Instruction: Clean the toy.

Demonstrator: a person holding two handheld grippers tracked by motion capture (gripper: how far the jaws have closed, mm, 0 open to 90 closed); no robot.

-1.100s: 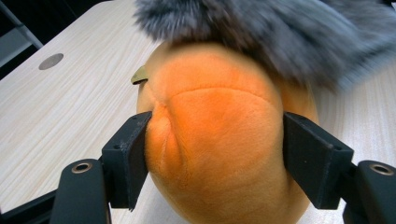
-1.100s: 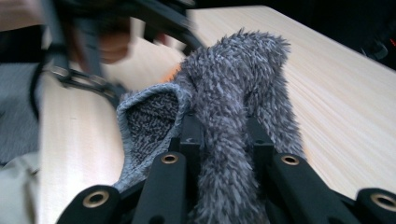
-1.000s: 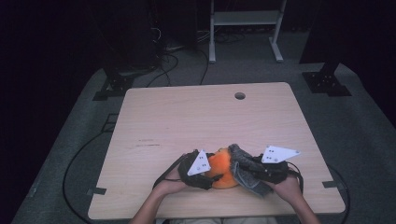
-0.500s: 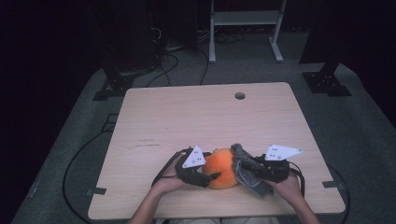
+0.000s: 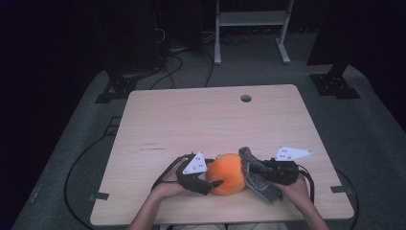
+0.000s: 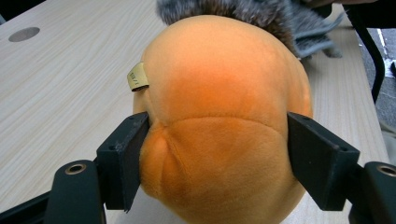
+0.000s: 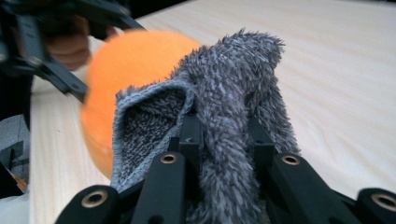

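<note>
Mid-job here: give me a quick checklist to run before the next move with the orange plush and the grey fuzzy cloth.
1. Left tongs grip the orange plush, pads pressing both sides: ok.
2. Right tongs shut on the grey fuzzy cloth: ok.
3. Cloth touches the plush, seen in the high view: ok.
4. Plush rests on the table: ok.
5. Table beyond the plush free of obstacles: ok.
6. Cloth's far end free, not snagged: cannot tell.
</note>
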